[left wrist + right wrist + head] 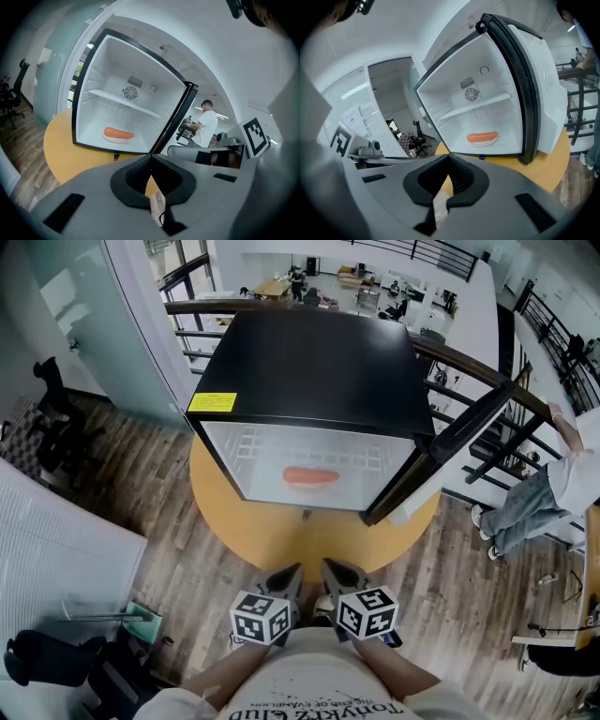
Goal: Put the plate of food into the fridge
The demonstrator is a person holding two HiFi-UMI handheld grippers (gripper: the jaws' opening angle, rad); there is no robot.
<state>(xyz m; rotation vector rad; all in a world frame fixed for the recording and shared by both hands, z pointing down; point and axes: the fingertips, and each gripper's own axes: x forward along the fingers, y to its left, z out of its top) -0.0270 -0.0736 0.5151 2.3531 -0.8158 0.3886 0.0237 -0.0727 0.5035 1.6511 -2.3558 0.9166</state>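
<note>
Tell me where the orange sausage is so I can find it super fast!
Look for the black mini fridge standing with its door open on the round yellow table. Inside its white box, under the wire shelf, a small white plate lies on the floor. The long orange sausage on it is the only food and the only coloured thing in there.

open-plan office, upper level: a black swivel chair (49, 395) sits beside a frosted glass partition (94, 315), and a dark railing (478, 371) overlooks desks (274, 285) on the floor below, where people work. wood-plank flooring (141, 502) runs throughout. a small black fridge (314, 357) stands open on a round yellow counter (281, 540), and a person (553, 479) leans at the railing.
</note>
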